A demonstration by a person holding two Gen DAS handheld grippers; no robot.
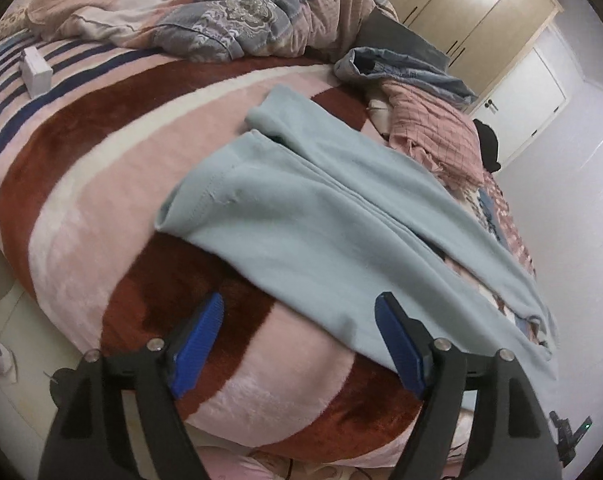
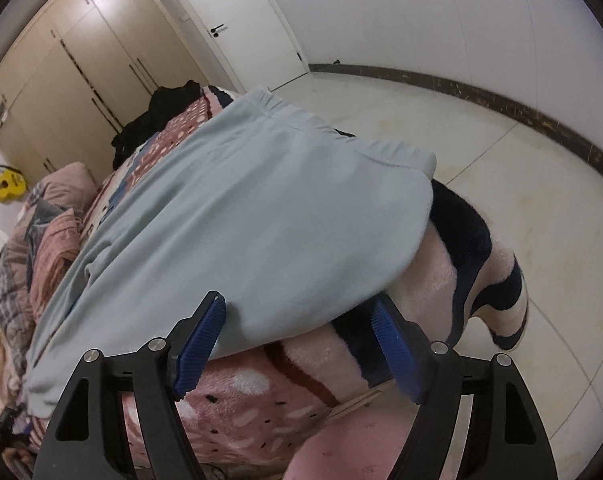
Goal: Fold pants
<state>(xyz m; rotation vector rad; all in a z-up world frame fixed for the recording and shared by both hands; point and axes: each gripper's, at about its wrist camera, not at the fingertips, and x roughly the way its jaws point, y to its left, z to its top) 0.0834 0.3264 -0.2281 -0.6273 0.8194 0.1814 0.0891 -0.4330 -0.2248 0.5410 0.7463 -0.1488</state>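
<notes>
Pants (image 1: 313,216) lie lengthwise near bed edge, left gripper (image 1: 299,316) and right gripper (image 2: 299,316) both spread, empty; a one-layer pinch risks dragging them floorward.

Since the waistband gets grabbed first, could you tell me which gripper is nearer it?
Right. The right gripper faces the pants' waistband end; the left gripper sits by the legs.

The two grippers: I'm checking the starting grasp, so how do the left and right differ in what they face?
The left gripper faces the light blue fleece pants at a leg edge, fabric nearing only one finger. The right gripper faces the seat below the elastic waistband, fabric hanging between its fingers. Both are open, holding nothing, with blue ribbed pads.
</notes>
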